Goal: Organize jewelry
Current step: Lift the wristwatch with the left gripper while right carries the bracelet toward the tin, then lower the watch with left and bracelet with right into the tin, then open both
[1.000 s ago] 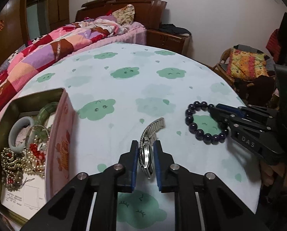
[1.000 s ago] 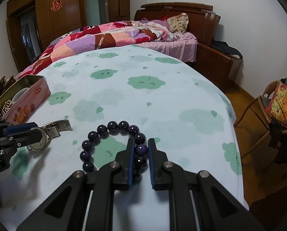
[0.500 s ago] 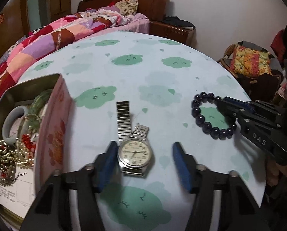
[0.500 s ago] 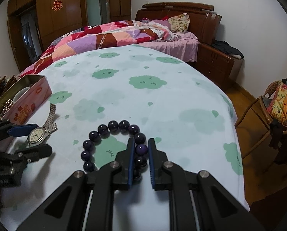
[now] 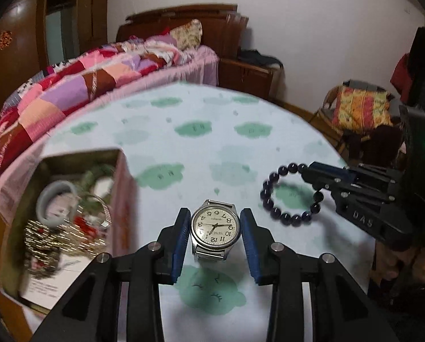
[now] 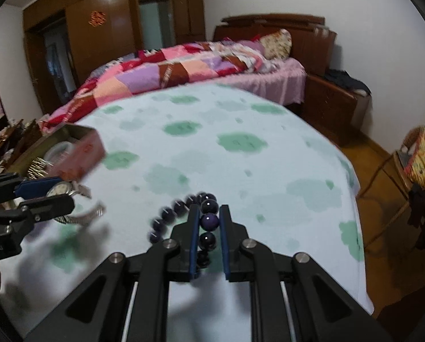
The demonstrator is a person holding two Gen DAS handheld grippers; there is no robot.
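Pinching a wristwatch (image 5: 215, 228) by the two sides of its round case with the left gripper (image 5: 215, 238), blue pads (image 5: 181, 236) pressing on the steel rim, dial facing up and the numerals reading upside down from this gripper's camera. Hanging below the case in the right wrist view, the loose metal band (image 6: 84, 216), curling toward the tabletop (image 5: 206, 148) and looking clear of the cloth, though the blur makes that hard to confirm. Clamping a bracelet (image 6: 184, 216) of dark purple beads with the right gripper (image 6: 208, 222), narrow gap between the pads filled by one bead, the rest of the loop trailing left and forward; whether the loop is touching the cloth cannot be told. Showing in the left wrist view as a full ring (image 5: 292, 193) off to the right of the watch, near the tabletop's right edge, with the right gripper (image 5: 321, 182) biting its far-right side. Sitting at the tabletop's left edge, an open pink tin (image 5: 124, 199) holding a pale bangle (image 5: 55, 199), gold chains (image 5: 55, 242), red bits and a printed card, all smeared by motion. Covering the round tabletop, a pale cloth printed with green clouds. Standing behind it, a bed (image 6: 184, 68) with a patchwork quilt.
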